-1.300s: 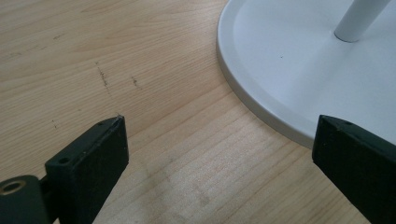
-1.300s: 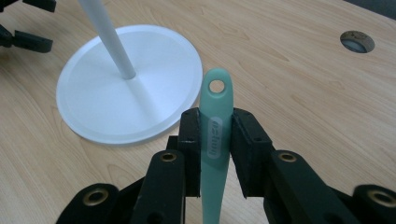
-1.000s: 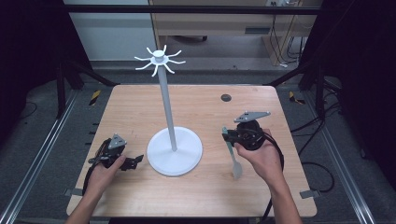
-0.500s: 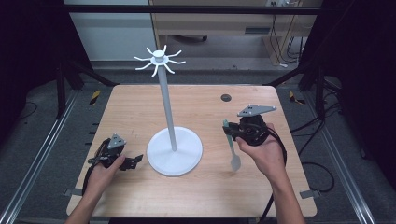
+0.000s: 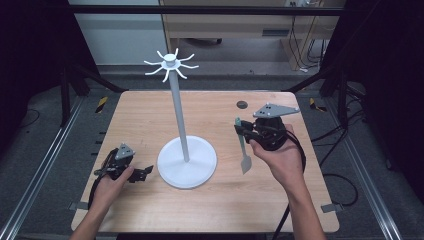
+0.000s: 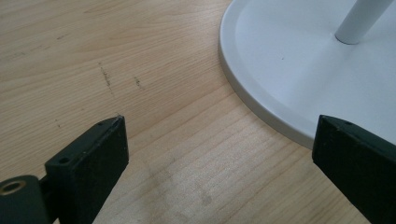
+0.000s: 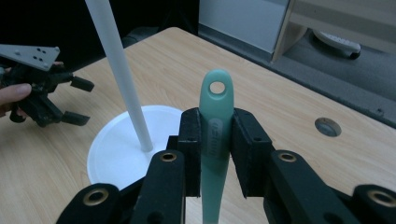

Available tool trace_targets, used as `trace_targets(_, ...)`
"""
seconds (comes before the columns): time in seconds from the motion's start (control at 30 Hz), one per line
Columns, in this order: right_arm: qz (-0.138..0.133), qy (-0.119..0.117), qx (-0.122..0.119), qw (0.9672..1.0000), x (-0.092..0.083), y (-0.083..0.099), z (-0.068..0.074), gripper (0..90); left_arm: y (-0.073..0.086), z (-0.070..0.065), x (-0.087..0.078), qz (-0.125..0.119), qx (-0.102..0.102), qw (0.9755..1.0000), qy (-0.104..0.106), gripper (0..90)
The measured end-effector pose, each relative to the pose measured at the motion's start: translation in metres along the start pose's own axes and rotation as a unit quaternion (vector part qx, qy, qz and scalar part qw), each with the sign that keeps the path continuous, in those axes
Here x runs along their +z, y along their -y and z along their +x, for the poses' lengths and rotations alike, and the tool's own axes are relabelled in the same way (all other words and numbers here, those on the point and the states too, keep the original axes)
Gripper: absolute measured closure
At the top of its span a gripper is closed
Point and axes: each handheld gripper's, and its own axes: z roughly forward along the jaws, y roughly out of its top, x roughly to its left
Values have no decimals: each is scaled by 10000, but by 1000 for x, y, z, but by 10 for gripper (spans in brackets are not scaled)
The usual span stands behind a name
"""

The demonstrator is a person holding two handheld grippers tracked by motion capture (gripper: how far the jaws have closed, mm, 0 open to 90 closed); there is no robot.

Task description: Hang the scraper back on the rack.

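Raised since earlier: right gripper (image 5: 239, 131), jaws clamped on smooth mint-green plastic spatula (image 7: 214, 140), eyelet-ended, beside white round-based stand (image 5: 187, 162).

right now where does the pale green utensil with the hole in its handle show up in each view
High view: the pale green plastic utensil hangs right of centre, handle up in the right tongs, blade down.
Left gripper view: not in it.
Right gripper view: at centre, its handle rising between the shut pads, hole on top.
Shared landmark: the white round-based hook stand.
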Motion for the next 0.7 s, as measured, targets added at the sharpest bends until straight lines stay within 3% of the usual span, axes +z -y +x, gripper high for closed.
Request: trace_targets(0.7, -570, 34, -113, 9983, -5, -41, 20, 745, 0, 1, -1, -35, -2, 10000, -24, 33)
